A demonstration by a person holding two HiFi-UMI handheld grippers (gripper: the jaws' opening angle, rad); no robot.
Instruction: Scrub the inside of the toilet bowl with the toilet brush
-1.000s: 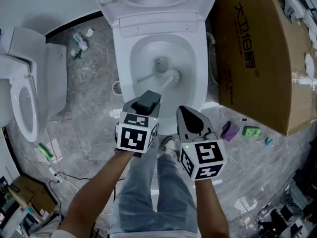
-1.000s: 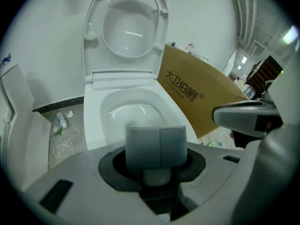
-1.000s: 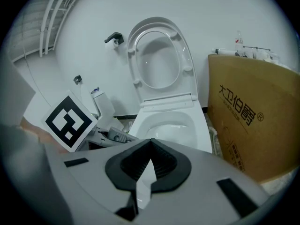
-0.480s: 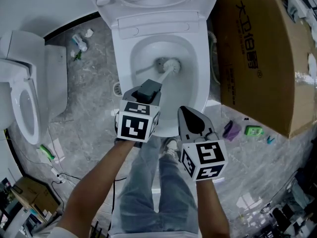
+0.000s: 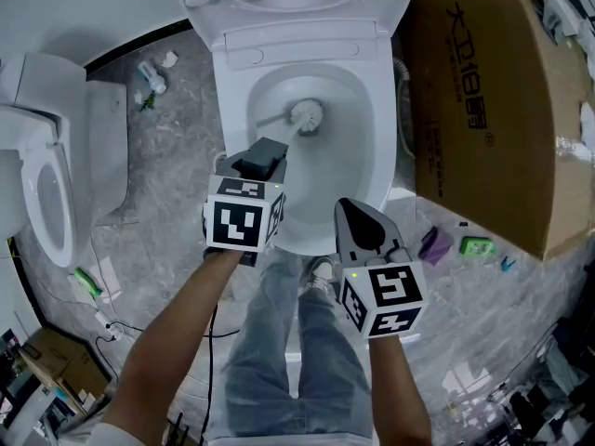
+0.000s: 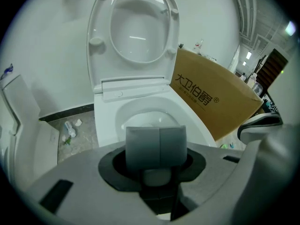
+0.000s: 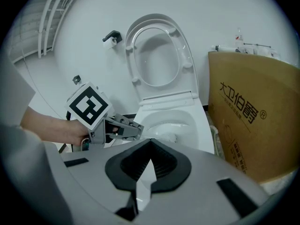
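The white toilet bowl (image 5: 372, 110) stands open, its seat and lid (image 6: 133, 29) raised. Down in the bowl, the white toilet brush head (image 5: 305, 114) rests at the drain, and its handle slants down-left to my left gripper (image 5: 265, 158). That gripper is shut on the handle over the bowl's front left rim; the grey pads (image 6: 140, 146) meet above the white handle. In the right gripper view the brush head (image 7: 169, 137) shows beyond the left gripper (image 7: 133, 129). My right gripper (image 5: 357, 214) hangs at the bowl's front edge, shut with nothing in it (image 7: 149, 146).
A big cardboard box (image 5: 493, 91) stands close on the toilet's right. A second white toilet (image 5: 46, 184) sits at the left. Small litter (image 5: 149, 77) lies by the wall. Green (image 5: 472, 246) and purple (image 5: 429, 244) items lie on the floor. The person's legs (image 5: 288, 360) are below.
My left gripper moved left and a little forward. The brush head swept from the bowl's right of centre up-left to the drain. The right gripper stayed put.
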